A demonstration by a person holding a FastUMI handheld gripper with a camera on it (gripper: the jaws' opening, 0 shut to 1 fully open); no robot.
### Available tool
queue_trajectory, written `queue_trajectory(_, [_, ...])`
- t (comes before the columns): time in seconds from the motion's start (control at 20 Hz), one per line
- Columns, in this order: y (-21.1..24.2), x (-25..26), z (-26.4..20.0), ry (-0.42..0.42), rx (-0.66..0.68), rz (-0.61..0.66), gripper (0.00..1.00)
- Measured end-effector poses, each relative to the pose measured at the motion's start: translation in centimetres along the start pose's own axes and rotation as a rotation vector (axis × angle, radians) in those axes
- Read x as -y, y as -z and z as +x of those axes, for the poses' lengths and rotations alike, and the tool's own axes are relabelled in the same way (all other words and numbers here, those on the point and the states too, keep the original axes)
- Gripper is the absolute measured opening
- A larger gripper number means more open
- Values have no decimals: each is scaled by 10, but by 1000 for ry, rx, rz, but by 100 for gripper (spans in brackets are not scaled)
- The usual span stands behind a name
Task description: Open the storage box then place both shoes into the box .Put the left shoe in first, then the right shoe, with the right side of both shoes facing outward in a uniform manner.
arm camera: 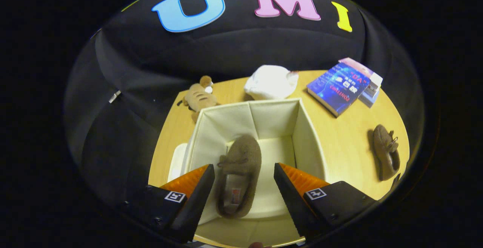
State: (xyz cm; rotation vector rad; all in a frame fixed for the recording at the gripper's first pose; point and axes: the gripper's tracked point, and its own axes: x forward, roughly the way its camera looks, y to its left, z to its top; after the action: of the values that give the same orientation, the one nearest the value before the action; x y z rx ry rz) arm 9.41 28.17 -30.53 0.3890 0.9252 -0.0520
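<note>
My tongs hang released above the open box, one shoe lying on its floor between the fingers, apart from both. The second shoe waits on the bench, well off to the right. My worry: gripping that one badly could land it facing the wrong way, or clip the soft wall.

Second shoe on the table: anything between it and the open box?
Nothing visible. The second shoe lies on bare table beside the box, which is open with one shoe inside. Gripper open above the box.
</note>
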Motion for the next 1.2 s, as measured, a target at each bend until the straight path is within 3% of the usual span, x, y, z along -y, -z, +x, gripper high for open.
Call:
queue_trajectory(0.3, [-62,53,-67,-95,153,-56,99])
queue_trajectory(0.6, [-68,160,-120,-102,143,-126,98])
queue_trajectory(0.95, [-23,333,-136,106,112,-255,99])
queue_trajectory(1.2, [39,432,-106,215,-38,-277,98])
